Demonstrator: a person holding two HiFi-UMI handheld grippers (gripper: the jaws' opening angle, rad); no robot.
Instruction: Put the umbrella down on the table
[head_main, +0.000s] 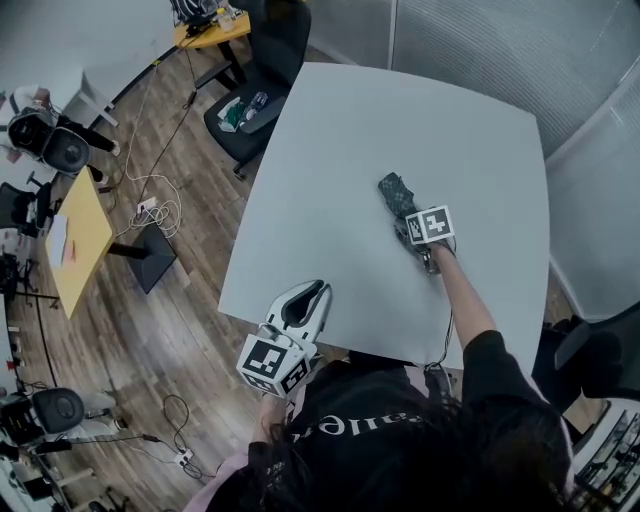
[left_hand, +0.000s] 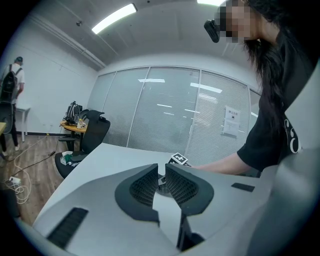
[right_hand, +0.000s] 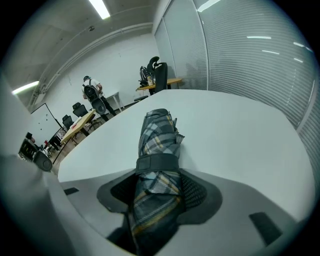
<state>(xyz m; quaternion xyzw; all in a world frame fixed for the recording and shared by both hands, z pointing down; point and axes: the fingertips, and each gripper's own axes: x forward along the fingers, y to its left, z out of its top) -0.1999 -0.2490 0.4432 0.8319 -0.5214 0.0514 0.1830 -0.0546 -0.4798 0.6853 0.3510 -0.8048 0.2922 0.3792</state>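
A folded plaid umbrella (head_main: 397, 193) with a dark strap round it is in my right gripper (head_main: 415, 225), low over the right middle of the white table (head_main: 400, 120). In the right gripper view the umbrella (right_hand: 159, 140) runs forward out of the right gripper (right_hand: 159, 182), whose pads press on both its sides. Its far end is close to the tabletop (right_hand: 240, 130); I cannot tell whether it touches. My left gripper (head_main: 312, 295) hovers at the table's near left edge with its jaws together and nothing in them. The left gripper (left_hand: 161, 172) faces across the table (left_hand: 115, 152) toward the right arm.
A black office chair (head_main: 255, 90) with small items on its seat stands at the table's far left corner. A yellow desk (head_main: 75, 240) and floor cables (head_main: 155, 210) lie to the left. Glass walls with blinds (head_main: 480, 50) close the far and right sides. A person with a backpack (right_hand: 92, 95) stands far off.
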